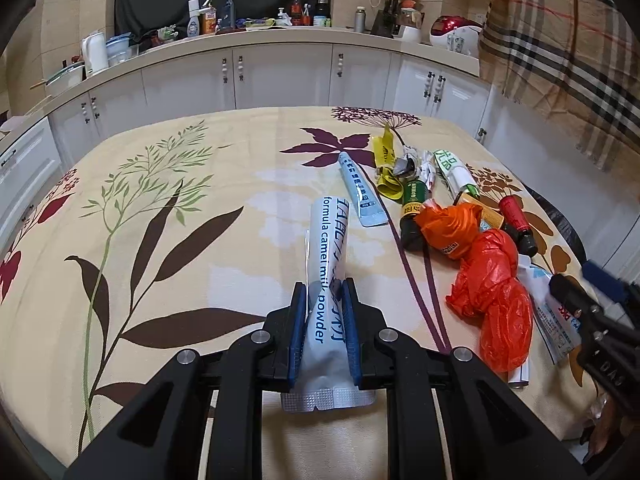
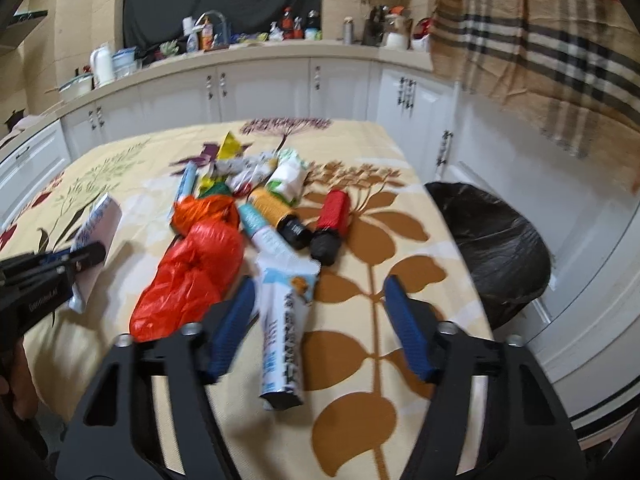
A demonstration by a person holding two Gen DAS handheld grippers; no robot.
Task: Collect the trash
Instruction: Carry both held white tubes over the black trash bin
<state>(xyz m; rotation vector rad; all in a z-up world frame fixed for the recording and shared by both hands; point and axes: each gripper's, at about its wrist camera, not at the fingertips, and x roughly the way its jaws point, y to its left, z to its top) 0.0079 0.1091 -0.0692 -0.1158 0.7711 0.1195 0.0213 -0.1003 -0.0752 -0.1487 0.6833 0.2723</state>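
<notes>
Blue-padded left gripper (image 1: pixel 325 300): fingers pressed in against a white sachet (image 1: pixel 326 264) printed "formula camel milk powder", held just above the table.
Right gripper (image 2: pixel 320 320): fingers spread wide, nothing between the pads; it hovers over a white-and-blue packet (image 2: pixel 285 328) near the table's near edge.
Table (image 1: pixel 168 248): covered with a cream cloth printed with leaves and flowers.
Trash pile: gathered toward the table's right side, well apart from the left edge.
Orange plastic bag (image 2: pixel 192 268): crumpled, touching the white-and-blue packet on its left.
Light blue tube (image 1: pixel 360 192): lies alone just left of the pile, toward the far edge.
Bottles: a dark one with a yellow label (image 2: pixel 280 212) and one with a red label (image 2: pixel 332 224) lie side by side on the cloth.
Yellow wrappers (image 1: pixel 386 168): at the far end of the pile, among crumpled papers.
Bin (image 2: pixel 492 240): lined with a black bag, standing just beside the table's right edge.
</notes>
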